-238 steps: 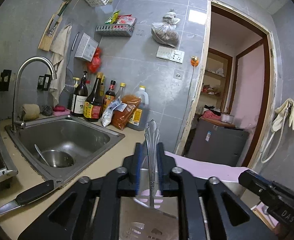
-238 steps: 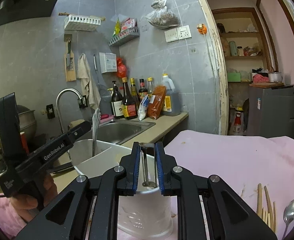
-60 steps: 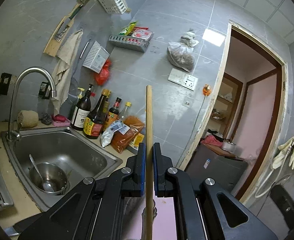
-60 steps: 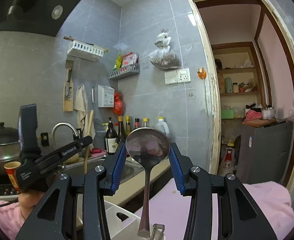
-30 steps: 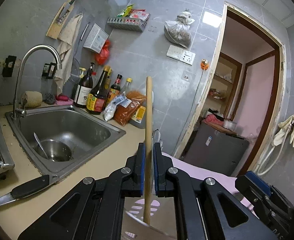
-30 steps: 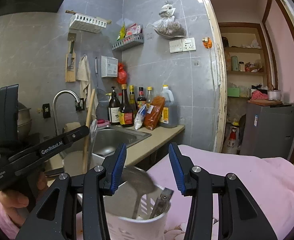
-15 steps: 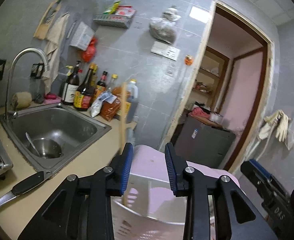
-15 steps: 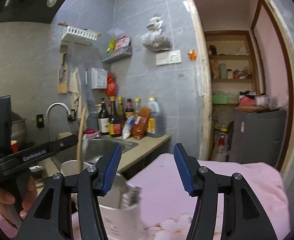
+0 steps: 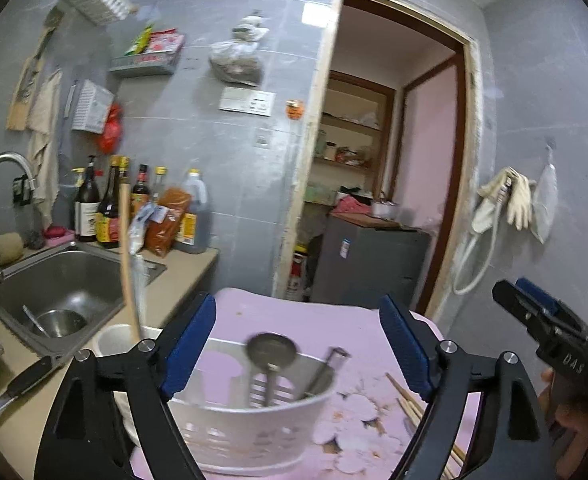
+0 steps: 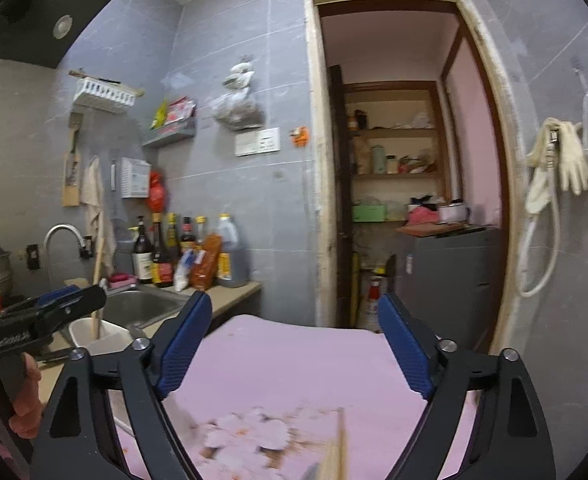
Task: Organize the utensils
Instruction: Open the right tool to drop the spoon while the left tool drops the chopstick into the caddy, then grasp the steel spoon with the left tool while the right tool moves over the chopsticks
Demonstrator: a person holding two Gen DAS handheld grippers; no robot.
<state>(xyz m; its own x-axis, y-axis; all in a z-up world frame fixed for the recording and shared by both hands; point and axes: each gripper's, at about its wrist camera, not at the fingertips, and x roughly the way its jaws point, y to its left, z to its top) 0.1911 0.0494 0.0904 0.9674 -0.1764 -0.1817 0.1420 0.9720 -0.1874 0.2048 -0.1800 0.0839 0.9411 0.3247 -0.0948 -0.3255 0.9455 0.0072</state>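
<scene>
Both the left gripper [image 9: 298, 348] and right gripper [image 10: 294, 344] now gape empty, their wooden-handled spatula [image 9: 128, 264] and steel ladle [image 9: 271, 354] released into the white perforated plastic caddy [image 9: 250, 428], leaving the wooden chopsticks [image 9: 412, 402] on the pink cloth [image 9: 314, 320].

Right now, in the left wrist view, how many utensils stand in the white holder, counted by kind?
Wooden handle: 1
Metal handle beside it: 1
Spoon: 1
Peeler: 1
Total: 4 in the white holder, as far as the blur lets me tell.
</scene>
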